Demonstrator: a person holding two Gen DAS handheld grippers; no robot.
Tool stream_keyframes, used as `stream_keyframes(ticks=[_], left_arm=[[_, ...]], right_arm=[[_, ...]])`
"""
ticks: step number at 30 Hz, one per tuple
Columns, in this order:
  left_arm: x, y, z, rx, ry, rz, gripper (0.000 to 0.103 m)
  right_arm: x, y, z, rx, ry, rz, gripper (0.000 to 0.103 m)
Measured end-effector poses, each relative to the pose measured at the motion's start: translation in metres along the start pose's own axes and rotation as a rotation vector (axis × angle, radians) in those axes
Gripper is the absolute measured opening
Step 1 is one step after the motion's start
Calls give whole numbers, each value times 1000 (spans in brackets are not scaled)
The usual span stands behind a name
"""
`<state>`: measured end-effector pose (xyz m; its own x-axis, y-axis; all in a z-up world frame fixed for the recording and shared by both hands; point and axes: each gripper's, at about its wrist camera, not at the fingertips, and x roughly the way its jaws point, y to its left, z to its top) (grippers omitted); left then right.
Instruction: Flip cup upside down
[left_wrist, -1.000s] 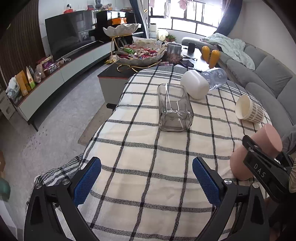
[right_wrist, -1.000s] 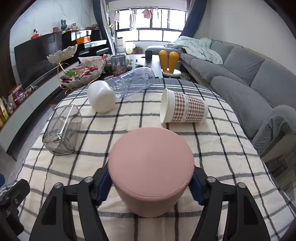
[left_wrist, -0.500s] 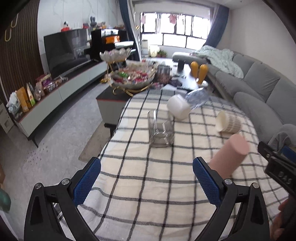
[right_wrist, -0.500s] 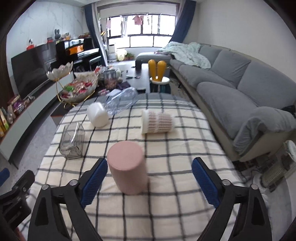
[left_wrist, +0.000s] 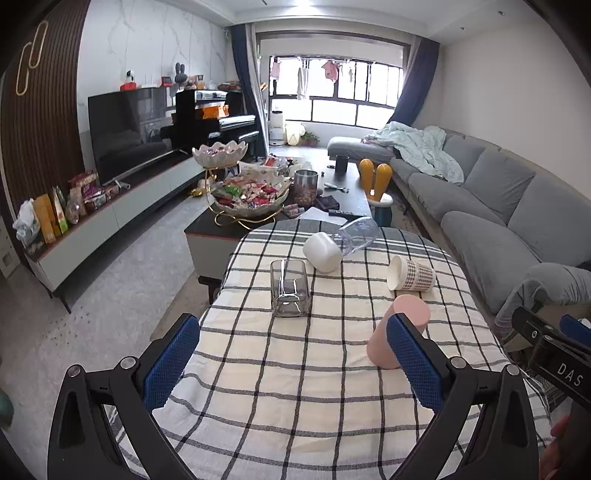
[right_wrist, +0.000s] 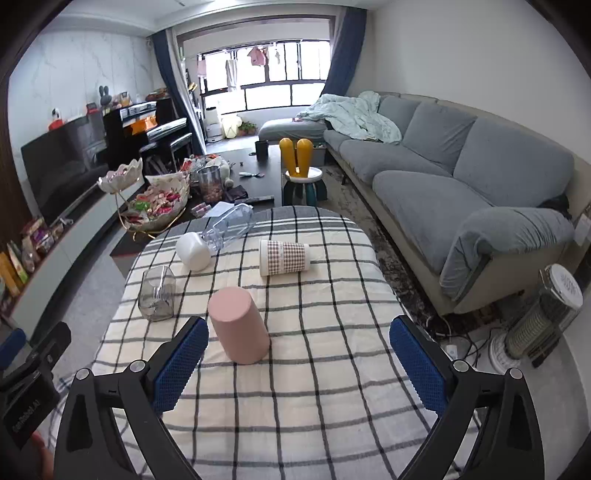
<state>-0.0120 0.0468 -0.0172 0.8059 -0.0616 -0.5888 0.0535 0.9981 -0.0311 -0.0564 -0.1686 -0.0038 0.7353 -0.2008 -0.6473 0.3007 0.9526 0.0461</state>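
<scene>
Pink cup (right_wrist: 238, 325) stands mouth-down on the checked tabletop (right_wrist: 332, 387), closed base up, nothing touching it. Using the pink cup as landmark for everything below.

Right tool (right_wrist: 297, 363): jaws spread wide, empty, held above the near part of the tabletop. Its left blue pad (right_wrist: 181, 362) sits just beside the cup on the near-left in the right wrist view; can't tell the actual gap. Right pad is well apart from the cup.

Left tool (left_wrist: 295, 367): also wide open and empty. In the left wrist view its right pad (left_wrist: 413, 363) overlaps the cup (left_wrist: 397, 328) in the picture; can't tell whether it actually touches.

Other items on the tabletop:
- Clear glass tumbler (right_wrist: 157, 293) lying on its side, left of the cup, apart.
- Checked paper cup (right_wrist: 283, 257) lying on its side, beyond the cup and a bit right, open mouth facing left.
- White cup (right_wrist: 193, 252) on its side, beyond the cup to the left, touching a clear plastic bottle (right_wrist: 231, 226) that also lies flat at the far edge.

Grey sofa (right_wrist: 461, 184) is well off to the right of the cup.
</scene>
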Motion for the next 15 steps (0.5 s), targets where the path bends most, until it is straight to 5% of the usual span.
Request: stream_keyframes(ticks=[15], left_arm=[[-14,-9,-1,36,-6,-1,103]], right_arm=[[-20,-4,-2,-1,-47,4,99]])
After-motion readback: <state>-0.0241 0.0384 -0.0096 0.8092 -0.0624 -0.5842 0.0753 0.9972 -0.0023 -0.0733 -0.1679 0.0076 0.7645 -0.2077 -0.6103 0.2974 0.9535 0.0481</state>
